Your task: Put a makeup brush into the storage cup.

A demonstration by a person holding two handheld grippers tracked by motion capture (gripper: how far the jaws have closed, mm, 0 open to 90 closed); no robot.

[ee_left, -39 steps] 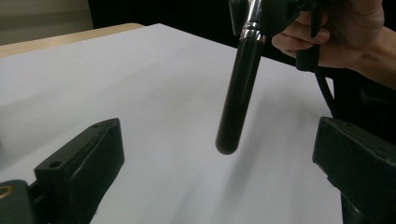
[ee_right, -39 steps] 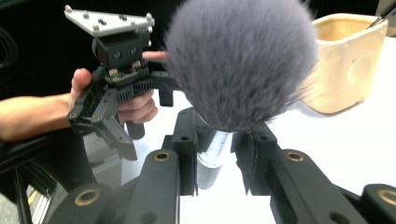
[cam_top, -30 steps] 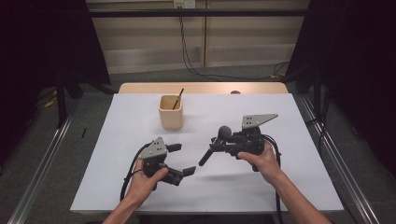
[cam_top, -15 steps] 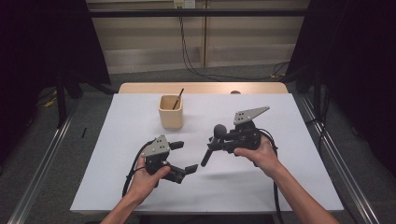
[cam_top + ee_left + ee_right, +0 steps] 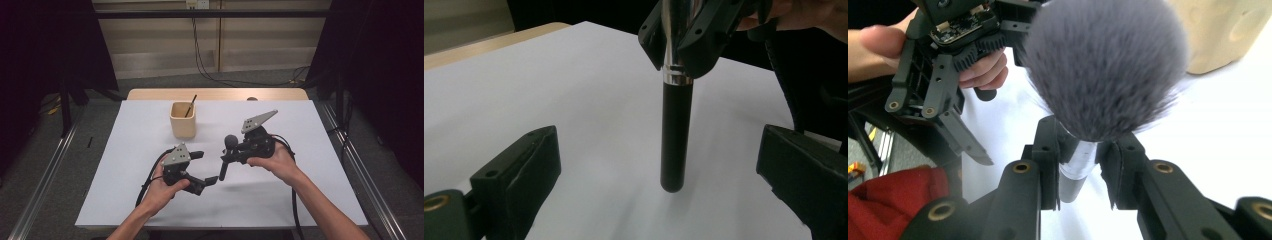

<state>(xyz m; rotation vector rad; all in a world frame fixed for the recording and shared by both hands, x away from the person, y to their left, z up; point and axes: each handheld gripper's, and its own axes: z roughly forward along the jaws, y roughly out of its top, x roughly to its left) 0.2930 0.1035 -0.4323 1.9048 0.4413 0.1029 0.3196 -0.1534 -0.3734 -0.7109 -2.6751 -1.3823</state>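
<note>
Brush (image 5: 226,157) clamped at silver collar by right tongs (image 5: 235,152), tipped upright since a second ago; left tongs (image 5: 206,182) wide beneath handle, near bench's front edge, ready for handover.

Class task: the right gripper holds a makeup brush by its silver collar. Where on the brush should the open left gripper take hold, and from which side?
Probably the bare black handle of the makeup brush, below the right gripper. It hangs nearly upright, its end just above the white table, between the left gripper and its spread jaws. Come level from the person's left; the bristles are soft.
</note>
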